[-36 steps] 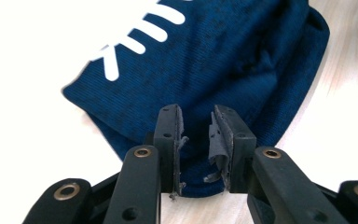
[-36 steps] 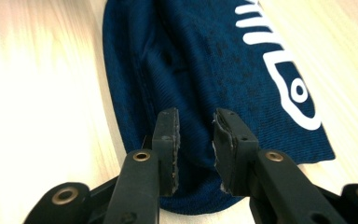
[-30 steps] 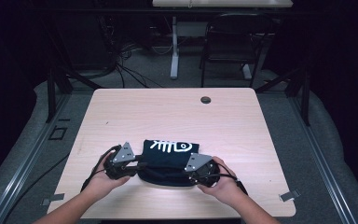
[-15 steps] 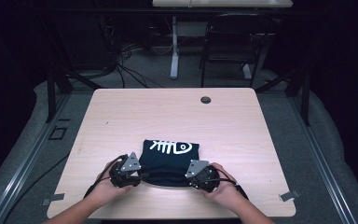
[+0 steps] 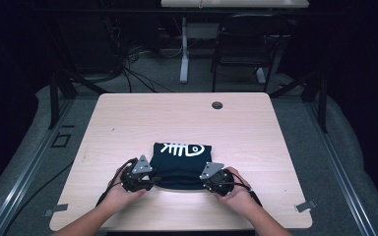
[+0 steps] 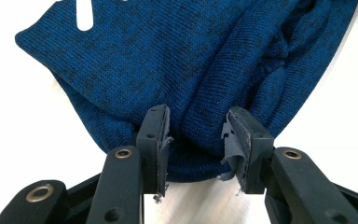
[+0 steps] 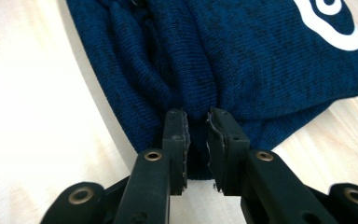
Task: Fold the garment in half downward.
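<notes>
A folded dark blue knit garment point(image 5: 182, 164) with a white fish-skeleton print lies on the near half of the wooden table point(image 5: 177, 118). My left gripper point(image 5: 152, 180) is at its near left corner. In the left gripper view the garment point(image 6: 191, 60) bulges between the jaws of that gripper point(image 6: 193, 126), which have just been opening and stand apart from the cloth. My right gripper point(image 5: 205, 183) is at the near right corner. In the right gripper view its jaws point(image 7: 197, 123) have closed in and just eased slightly, with a fold of the garment point(image 7: 242, 60) pinched between their tips.
A dark cable grommet point(image 5: 217, 105) sits near the table's far edge. Behind the table are a chair point(image 5: 241, 49), a desk leg point(image 5: 184, 54) and loose cables on the floor. Bare wood lies to the left, right and far side of the garment.
Both hands have sunk toward the table and drawn slightly nearer the front edge. The garment's near edge has come down with them. The right jaws have narrowed.
</notes>
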The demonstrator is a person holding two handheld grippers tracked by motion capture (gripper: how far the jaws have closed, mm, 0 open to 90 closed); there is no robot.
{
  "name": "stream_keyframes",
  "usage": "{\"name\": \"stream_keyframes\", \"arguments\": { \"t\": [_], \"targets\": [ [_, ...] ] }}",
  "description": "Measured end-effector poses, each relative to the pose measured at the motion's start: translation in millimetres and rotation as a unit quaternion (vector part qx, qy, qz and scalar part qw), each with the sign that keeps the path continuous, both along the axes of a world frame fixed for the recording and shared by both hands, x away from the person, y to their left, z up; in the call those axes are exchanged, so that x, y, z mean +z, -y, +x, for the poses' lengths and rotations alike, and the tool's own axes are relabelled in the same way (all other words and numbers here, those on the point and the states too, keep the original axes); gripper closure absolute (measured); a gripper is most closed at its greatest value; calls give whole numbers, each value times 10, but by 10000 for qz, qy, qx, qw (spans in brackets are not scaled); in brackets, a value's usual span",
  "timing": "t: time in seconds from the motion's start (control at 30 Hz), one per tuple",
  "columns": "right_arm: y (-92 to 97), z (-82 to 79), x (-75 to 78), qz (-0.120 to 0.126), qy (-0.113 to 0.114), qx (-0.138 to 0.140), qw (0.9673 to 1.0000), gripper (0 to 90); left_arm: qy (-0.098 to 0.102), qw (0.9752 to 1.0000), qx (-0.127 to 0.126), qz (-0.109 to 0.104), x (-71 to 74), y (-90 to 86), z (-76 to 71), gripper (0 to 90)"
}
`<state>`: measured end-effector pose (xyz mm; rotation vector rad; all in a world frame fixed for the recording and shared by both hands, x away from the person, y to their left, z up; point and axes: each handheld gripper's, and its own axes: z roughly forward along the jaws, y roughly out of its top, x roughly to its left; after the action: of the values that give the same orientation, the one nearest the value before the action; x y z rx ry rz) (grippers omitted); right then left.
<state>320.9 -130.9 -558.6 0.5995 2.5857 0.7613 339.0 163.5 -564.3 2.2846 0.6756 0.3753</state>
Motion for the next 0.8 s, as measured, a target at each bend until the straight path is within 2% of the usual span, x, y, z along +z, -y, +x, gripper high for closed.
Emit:
{"name": "stream_keyframes", "arguments": {
  "t": [0.03, 0.17, 0.37, 0.43, 0.53, 0.8],
  "targets": [
    [3, 19, -12, 86, 3, -55, 9999, 763, 27, 10000, 23, 17, 0, 4, 16, 606],
    [14, 73, -16, 119, -16, -120, 9999, 755, 54, 9999, 114, 4, 0, 17, 56, 602],
    [22, 74, -6, 176, -2, -162, 9997, 728, 33, 9999, 160, -49, 6, 16, 47, 596],
    [26, 63, -2, 278, 2, -189, 9994, 710, 17, 9998, 171, -83, 26, 7, 34, 585],
    [52, 31, 48, 334, -12, -192, 9993, 694, -16, 9993, 216, -290, 63, -28, 16, 569],
    [130, -51, 140, 566, -29, -304, 9979, 665, -34, 9977, 304, -608, 160, -156, -45, 554]
  ]
}}
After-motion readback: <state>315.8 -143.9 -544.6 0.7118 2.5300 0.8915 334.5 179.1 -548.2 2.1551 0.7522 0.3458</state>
